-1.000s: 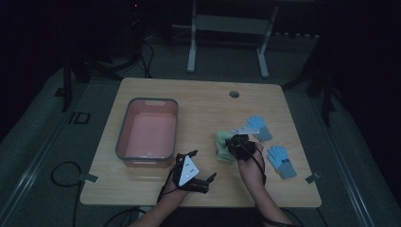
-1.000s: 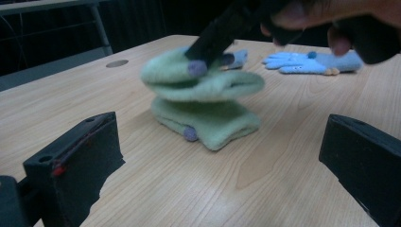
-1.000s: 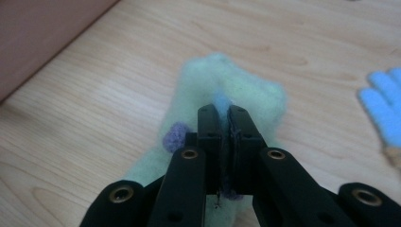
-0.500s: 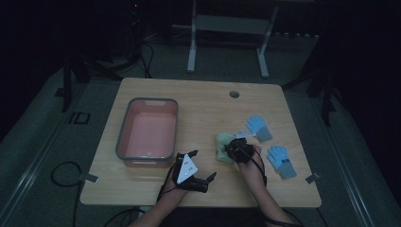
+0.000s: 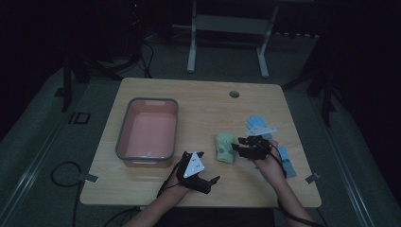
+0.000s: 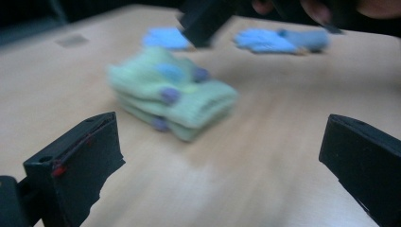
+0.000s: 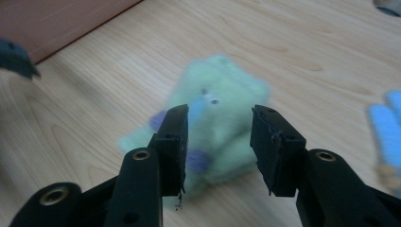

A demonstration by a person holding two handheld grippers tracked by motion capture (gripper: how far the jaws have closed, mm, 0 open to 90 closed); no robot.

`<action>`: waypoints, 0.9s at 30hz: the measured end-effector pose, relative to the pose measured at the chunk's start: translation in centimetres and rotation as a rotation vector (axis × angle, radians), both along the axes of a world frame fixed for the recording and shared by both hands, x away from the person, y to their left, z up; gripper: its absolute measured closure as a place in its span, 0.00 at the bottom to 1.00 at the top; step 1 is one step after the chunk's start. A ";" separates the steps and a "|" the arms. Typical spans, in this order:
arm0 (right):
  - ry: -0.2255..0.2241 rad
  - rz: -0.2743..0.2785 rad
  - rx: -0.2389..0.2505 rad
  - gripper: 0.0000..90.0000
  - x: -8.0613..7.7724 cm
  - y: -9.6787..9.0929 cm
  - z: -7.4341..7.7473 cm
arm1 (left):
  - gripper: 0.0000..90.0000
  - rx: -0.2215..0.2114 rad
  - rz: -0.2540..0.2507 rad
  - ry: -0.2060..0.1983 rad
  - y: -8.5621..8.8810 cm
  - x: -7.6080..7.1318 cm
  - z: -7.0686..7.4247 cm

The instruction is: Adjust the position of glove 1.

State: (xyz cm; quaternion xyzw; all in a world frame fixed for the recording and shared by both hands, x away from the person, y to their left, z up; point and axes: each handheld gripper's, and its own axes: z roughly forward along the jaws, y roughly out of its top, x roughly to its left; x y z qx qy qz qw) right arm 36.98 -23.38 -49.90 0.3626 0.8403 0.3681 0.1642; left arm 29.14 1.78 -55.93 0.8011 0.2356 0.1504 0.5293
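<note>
Green folded sock bundle [image 5: 225,147] lies on the wooden table [image 5: 203,101], a little right of the high view's centre, between your two grippers. In that high view your right gripper [image 5: 246,145] sits just right of the bundle, its jaws having just been opening and now parted off the cloth, so the bundle looks set down and let go. Your left gripper [image 5: 208,175] rests lower centre, near the table's front edge, spread wide and empty. A pink bin [image 5: 148,132] stands left of centre, well apart from the bundle and empty as far as you can see; blue gloves [image 5: 259,125] lie at centre right, just behind your right hand. Judging from this, folding seems finished and moving the bundle, perhaps to the bin, remains. In the left gripper view, the bundle [image 6: 172,97] sits in the upper middle, blurred, with bare wood between it and the two wide-standing jaws at the lower corners; the gloves [image 6: 279,40] show along the top. In the right gripper view, the bundle [image 7: 222,113] fills the centre just beyond the parted jaws, not pinched, with the bin's wall [image 7: 61,21] at upper left. Open wood lies between bundle and bin; the gloves crowd the right.
</note>
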 end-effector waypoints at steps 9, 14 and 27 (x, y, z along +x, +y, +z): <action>-0.009 0.104 0.032 0.58 1.5 -2.6 1.0 | 0.02 0.071 -0.120 -0.044 -0.8 1.4 0.9; -0.006 0.113 0.029 0.55 2.7 -2.6 0.8 | 0.14 0.088 -0.137 -0.078 -1.3 2.8 1.5; 0.093 0.129 0.048 0.42 6.1 0.0 -1.6 | 0.40 0.256 -0.238 -0.125 -4.5 5.3 0.9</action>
